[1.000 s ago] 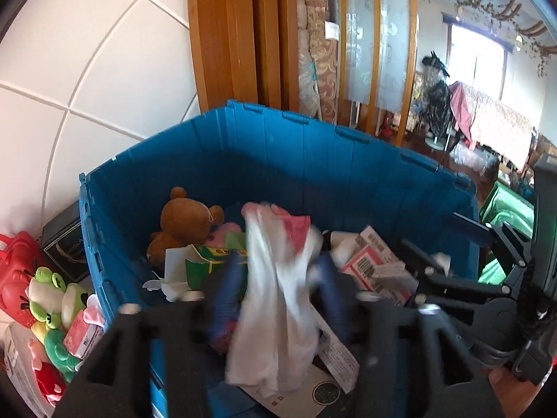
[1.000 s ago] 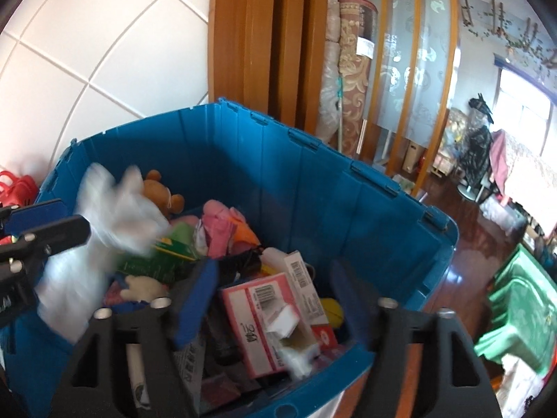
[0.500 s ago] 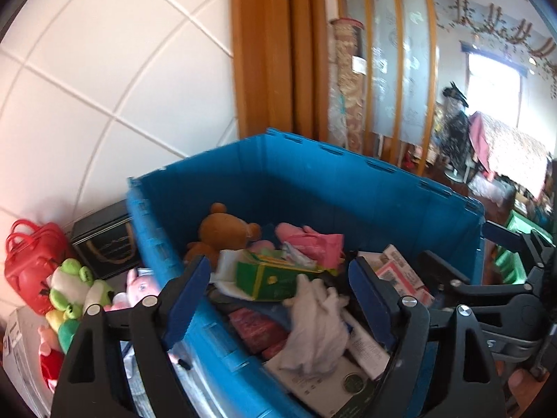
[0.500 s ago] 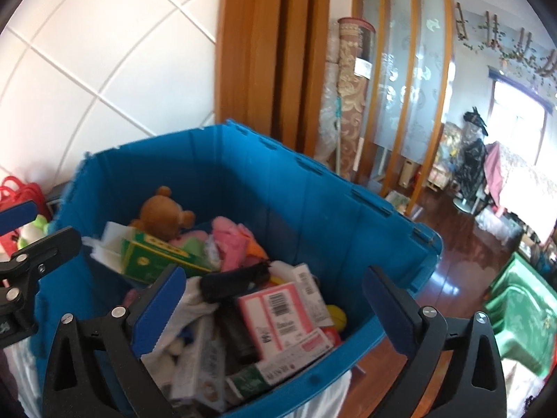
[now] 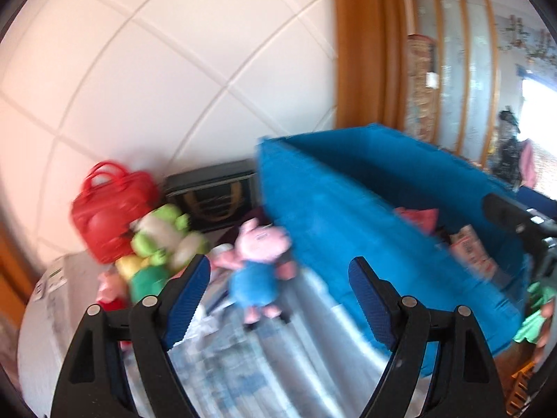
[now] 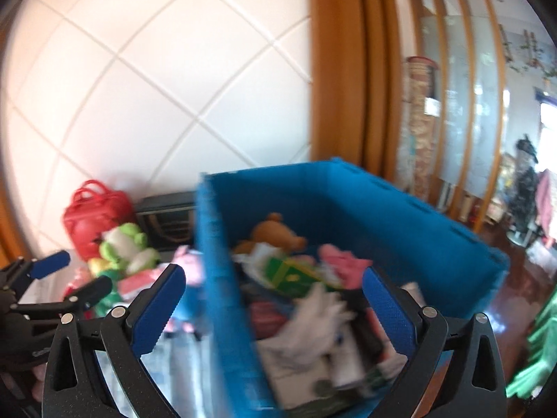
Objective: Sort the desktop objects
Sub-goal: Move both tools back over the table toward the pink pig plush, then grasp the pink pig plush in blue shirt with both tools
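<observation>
On the far left, in the left wrist view, we see a red handbag (image 5: 113,209) against the white tiled wall (image 5: 167,80), with a green frog plush (image 5: 163,240) leaning at its front and a dark box with gold trim (image 5: 212,193) just beside it on the right. A pink pig plush in a blue outfit (image 5: 259,268) lies on the pale, cluttered desktop (image 5: 264,348), just beside the blue crate's (image 5: 348,216) left wall.

Our left gripper (image 5: 280,285) hangs over that desktop with its jaws apart and nothing between the blue pads; the pig plush sits ahead of the gap, untouched. The free ground here is the narrow strip between the toys and the crate wall.

In the right wrist view, our right gripper (image 6: 275,296) stands with jaws spread wide and empty, straddling the crate's left rim (image 6: 222,278). The crate holds the sorted pile: a brown teddy bear (image 6: 275,235), a green carton (image 6: 292,275), a pink soft toy (image 6: 339,266), a white crumpled cloth (image 6: 313,324) and printed packets. Right of the crate lie a wooden door frame (image 6: 341,69) and open wooden floor (image 6: 515,296).

Motion blur smears every label; we can read no writing.
</observation>
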`<state>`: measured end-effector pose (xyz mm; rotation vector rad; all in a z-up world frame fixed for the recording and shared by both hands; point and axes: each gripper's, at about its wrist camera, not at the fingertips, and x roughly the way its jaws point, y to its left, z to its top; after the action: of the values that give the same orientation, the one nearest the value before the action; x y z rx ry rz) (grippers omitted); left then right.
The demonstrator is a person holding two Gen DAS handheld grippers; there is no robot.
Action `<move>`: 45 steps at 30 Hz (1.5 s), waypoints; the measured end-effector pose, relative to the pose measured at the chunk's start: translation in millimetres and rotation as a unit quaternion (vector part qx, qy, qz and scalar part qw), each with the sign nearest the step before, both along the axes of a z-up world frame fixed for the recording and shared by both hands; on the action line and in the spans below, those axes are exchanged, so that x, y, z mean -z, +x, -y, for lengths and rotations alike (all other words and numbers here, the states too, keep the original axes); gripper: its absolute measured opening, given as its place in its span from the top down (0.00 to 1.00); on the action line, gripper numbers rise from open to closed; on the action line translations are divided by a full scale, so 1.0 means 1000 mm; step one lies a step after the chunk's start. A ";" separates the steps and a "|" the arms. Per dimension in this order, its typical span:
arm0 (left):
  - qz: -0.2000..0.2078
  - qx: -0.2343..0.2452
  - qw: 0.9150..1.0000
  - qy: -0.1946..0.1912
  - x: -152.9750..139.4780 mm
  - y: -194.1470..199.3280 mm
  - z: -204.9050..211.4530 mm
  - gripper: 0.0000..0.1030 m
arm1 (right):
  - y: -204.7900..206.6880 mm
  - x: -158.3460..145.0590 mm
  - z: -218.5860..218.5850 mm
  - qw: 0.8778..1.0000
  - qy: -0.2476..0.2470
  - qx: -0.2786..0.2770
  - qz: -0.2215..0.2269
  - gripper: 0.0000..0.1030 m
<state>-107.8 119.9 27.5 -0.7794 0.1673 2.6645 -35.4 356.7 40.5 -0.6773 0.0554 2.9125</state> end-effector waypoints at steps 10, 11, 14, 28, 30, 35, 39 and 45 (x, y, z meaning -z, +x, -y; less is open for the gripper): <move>0.049 -0.091 0.994 -0.035 0.053 -0.036 0.107 0.21 | -0.042 0.033 0.098 0.996 0.001 -0.078 0.035 0.00; 0.054 -0.098 0.993 -0.039 0.059 -0.041 0.115 0.21 | -0.048 0.038 0.104 0.996 0.000 -0.082 0.041 0.00; 0.076 -0.112 0.990 -0.039 0.080 -0.057 0.137 0.21 | -0.071 0.059 0.120 0.993 -0.010 -0.093 0.068 0.00; 0.174 -0.103 0.978 -0.048 0.200 -0.143 0.139 0.21 | -0.183 0.204 0.163 0.968 -0.011 -0.101 0.229 0.00; 0.180 -0.098 0.977 -0.049 0.214 -0.152 0.134 0.21 | -0.196 0.229 0.163 0.963 -0.020 -0.104 0.249 0.00; 0.192 -0.078 0.977 -0.053 0.243 -0.171 0.117 0.21 | -0.219 0.287 0.157 0.950 -0.033 -0.100 0.294 0.24; 0.205 -0.040 0.977 -0.044 0.257 -0.179 0.090 0.21 | -0.231 0.313 0.143 0.944 -0.041 -0.093 0.315 0.50; 0.206 0.036 0.977 -0.044 0.268 -0.183 0.035 0.21 | -0.235 0.331 0.123 0.944 -0.040 -0.104 0.311 0.78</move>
<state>-291.2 85.0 -240.2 -1.3057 0.2021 2.3775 -270.4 233.4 -290.4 -1.6691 0.0304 2.7394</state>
